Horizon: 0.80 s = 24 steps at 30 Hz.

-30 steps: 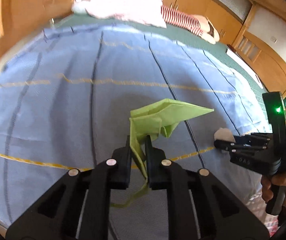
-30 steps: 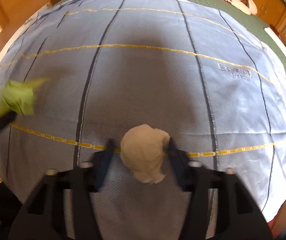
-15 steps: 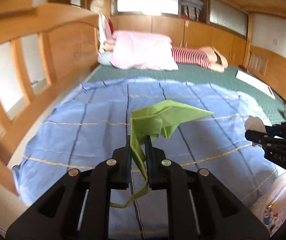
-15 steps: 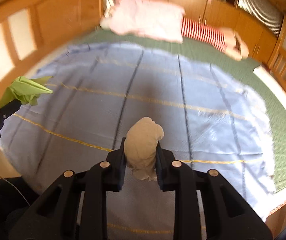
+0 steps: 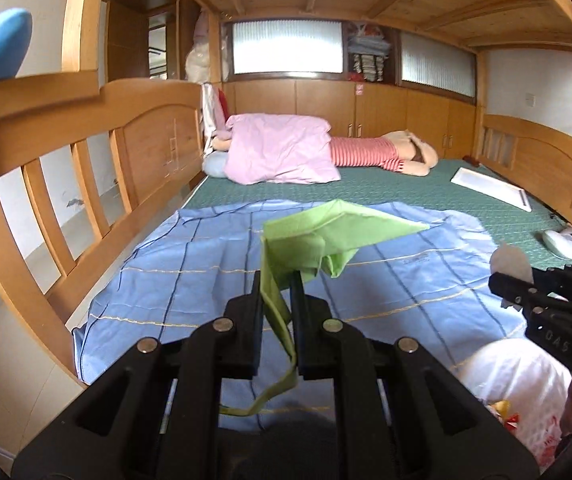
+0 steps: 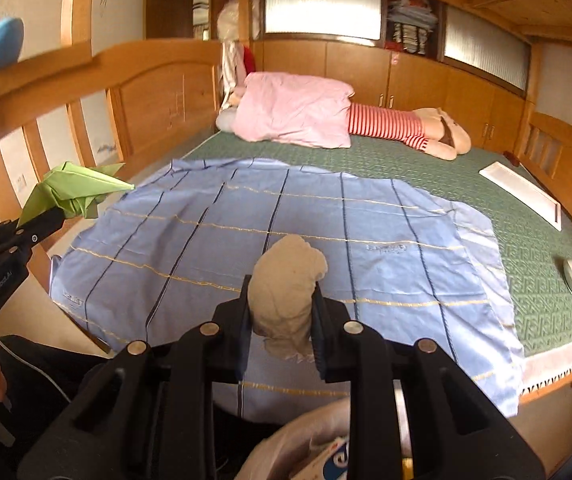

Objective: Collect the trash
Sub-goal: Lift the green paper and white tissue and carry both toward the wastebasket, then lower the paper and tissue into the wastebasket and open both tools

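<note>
My left gripper is shut on a crumpled green paper, held in the air above the blue checked cloth. It also shows at the left of the right wrist view. My right gripper is shut on a beige tissue wad, also lifted off the cloth. The wad shows in the left wrist view at the right. A white plastic trash bag lies below the right gripper, seen also at the bottom of the right wrist view.
The cloth lies on a green mat inside a wooden bed frame. At the far end lie a pink pillow and a striped plush toy. A white board and a white object lie at the right.
Both grippers have lifted up and back from the cloth with their trash held; the views now look level across the bed. The trash bag has come into view below.
</note>
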Each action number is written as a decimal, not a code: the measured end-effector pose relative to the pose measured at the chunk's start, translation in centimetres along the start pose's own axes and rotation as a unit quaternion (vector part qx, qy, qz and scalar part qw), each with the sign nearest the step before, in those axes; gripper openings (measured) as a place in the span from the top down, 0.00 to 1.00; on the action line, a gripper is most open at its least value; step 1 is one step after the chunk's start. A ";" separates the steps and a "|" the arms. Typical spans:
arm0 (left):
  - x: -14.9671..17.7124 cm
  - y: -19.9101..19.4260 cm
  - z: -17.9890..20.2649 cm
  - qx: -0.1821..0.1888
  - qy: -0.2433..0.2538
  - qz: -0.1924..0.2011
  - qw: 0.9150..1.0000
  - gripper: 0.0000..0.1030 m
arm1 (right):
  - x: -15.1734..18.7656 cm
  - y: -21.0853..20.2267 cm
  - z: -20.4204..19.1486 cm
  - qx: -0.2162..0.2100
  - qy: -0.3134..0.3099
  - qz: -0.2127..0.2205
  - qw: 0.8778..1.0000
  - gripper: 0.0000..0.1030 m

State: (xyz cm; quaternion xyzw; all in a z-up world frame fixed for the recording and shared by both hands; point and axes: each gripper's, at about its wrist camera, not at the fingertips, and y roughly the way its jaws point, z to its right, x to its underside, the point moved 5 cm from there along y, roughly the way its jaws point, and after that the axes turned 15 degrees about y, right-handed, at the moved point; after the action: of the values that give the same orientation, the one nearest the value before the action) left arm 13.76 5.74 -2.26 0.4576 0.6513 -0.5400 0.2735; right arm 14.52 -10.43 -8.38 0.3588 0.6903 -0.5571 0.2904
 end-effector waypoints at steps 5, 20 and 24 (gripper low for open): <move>0.1 -1.9 2.4 0.021 0.008 0.006 1.000 0.87 | 1.3 -2.6 0.1 0.046 -0.007 0.018 0.999 0.75; 0.4 -3.3 9.1 0.103 0.059 -0.002 0.993 0.87 | 5.7 -5.8 9.2 0.061 0.070 -0.068 0.993 0.75; 1.0 -3.0 11.5 0.136 0.091 -0.012 0.986 0.87 | 7.9 -5.4 11.1 0.074 0.076 -0.108 0.988 0.75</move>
State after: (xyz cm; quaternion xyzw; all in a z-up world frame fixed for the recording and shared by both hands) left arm 9.03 -4.96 -4.82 0.5302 0.5996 -0.5825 0.1418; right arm 5.57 -20.64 -13.98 0.3441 0.7016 -0.6062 0.1480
